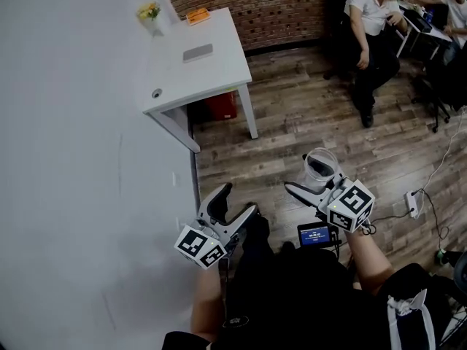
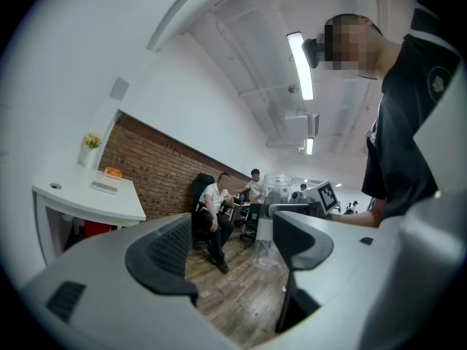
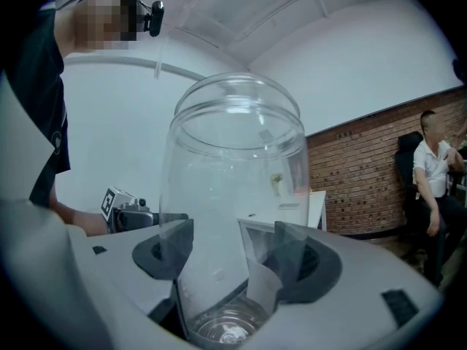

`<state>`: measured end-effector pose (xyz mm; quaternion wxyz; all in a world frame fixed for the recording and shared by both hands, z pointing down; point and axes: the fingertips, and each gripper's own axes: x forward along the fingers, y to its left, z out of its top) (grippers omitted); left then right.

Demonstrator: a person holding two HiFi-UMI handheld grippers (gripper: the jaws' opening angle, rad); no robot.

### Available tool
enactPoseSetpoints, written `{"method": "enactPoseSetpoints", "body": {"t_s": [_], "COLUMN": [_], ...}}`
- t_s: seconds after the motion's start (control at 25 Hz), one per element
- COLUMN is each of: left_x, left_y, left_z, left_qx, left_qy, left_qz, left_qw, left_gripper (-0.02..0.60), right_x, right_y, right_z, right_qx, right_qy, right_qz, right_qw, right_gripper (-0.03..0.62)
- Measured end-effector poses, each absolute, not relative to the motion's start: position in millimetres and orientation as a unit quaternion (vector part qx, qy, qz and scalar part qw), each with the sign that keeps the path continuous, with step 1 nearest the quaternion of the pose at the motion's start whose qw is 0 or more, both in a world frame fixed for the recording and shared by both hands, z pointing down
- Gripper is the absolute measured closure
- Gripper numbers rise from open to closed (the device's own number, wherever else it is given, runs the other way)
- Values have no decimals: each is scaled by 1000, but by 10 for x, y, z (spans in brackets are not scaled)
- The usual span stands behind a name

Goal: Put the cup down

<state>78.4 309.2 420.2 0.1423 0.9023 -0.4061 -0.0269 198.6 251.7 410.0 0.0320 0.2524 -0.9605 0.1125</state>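
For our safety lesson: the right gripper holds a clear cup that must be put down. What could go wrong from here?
1. The right gripper grips the cup low, near its base, over the floor; it could tip or slip and fall.
2. The table holds a vase; a careless set-down there might knock it.

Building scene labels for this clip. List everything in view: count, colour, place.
cup: 1, clear, upright in the right gripper
table: 1, white, against the white wall
flowers: 1 small pot, yellow, table's far corner
box: 1, orange, table's far edge
flat slab: 1, grey, on the table
bin: 1, red, under the table
seated person: 1, white top, by the brick wall
power strip: 1, white, on the wood floor, right
left gripper: white, fingers apart, empty
right gripper: white, fingers closed on the cup
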Motion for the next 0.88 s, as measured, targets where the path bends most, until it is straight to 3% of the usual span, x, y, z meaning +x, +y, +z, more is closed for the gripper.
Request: {"method": "enactPoseSetpoints", "body": {"t_s": [0.48, 0.88], "left_x": [-121, -745], "left_y": [1609, 1029], "left_z": [4116, 4098], "left_qx": [915, 911], "left_qy": [-395, -399], "left_qz": [15, -16], "left_qw": [85, 105], "left_gripper": [227, 227], "right_x": [1100, 550], "right_y": [1097, 514], "right_z": [3903, 3845], "right_qx": [285, 290], "right_qy": [-953, -950], "right_qz": [90, 93], "right_qw": [53, 60], "right_gripper": [238, 238]}}
